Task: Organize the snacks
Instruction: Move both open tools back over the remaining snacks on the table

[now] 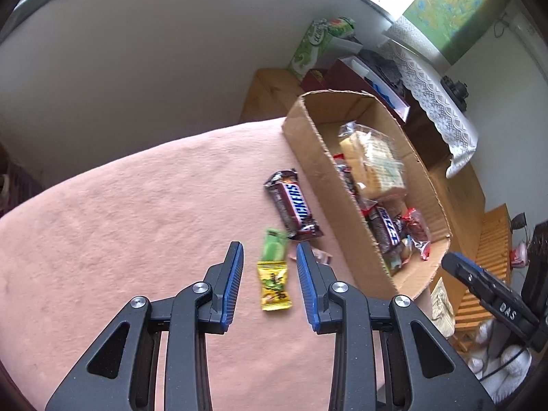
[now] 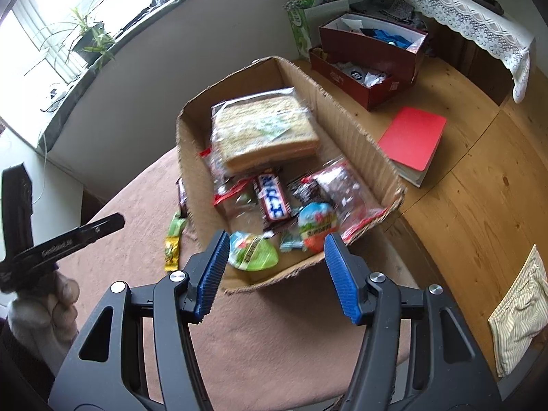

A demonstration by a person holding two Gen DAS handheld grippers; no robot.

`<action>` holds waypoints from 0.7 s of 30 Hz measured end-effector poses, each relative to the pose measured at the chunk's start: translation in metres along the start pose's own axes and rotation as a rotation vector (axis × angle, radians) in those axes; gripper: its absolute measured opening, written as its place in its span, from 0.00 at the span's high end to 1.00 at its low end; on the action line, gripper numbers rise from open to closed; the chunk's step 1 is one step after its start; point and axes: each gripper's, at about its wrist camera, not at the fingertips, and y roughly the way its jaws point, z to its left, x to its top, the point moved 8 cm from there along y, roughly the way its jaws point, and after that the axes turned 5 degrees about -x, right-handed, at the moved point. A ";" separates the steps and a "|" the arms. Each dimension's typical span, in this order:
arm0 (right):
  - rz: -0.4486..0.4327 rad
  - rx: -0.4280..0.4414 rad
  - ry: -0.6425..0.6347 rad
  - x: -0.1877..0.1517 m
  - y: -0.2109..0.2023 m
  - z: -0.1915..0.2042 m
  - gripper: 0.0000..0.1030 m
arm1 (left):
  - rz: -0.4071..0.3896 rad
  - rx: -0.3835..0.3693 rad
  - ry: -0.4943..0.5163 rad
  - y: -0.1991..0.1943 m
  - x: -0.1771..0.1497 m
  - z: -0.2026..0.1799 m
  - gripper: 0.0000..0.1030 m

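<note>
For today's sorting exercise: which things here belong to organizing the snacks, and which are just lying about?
Belongs to the job:
cardboard box
Snickers bar
yellow-green snack packet
wrapped sandwich
chocolate egg

Just lying about:
red notebook
dark red boxes
potted plant
striped cloth pouch

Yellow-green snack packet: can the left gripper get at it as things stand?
Probably yes. The yellow-green packet lies flat on the pink cloth, outside the cardboard box, in line between the left gripper's open jaws, nothing over it. The Snickers bar lies just beyond.
</note>
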 end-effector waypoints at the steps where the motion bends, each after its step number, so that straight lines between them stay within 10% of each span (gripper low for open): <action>1: 0.002 0.014 -0.009 -0.004 -0.002 0.005 0.41 | 0.006 0.008 -0.003 0.001 -0.002 0.004 0.70; 11: 0.056 0.102 -0.117 -0.040 0.002 0.058 0.42 | 0.058 -0.015 -0.003 0.012 -0.030 0.008 0.70; 21: 0.073 0.125 -0.094 -0.070 0.031 0.083 0.64 | 0.096 -0.031 0.053 0.030 -0.047 0.005 0.70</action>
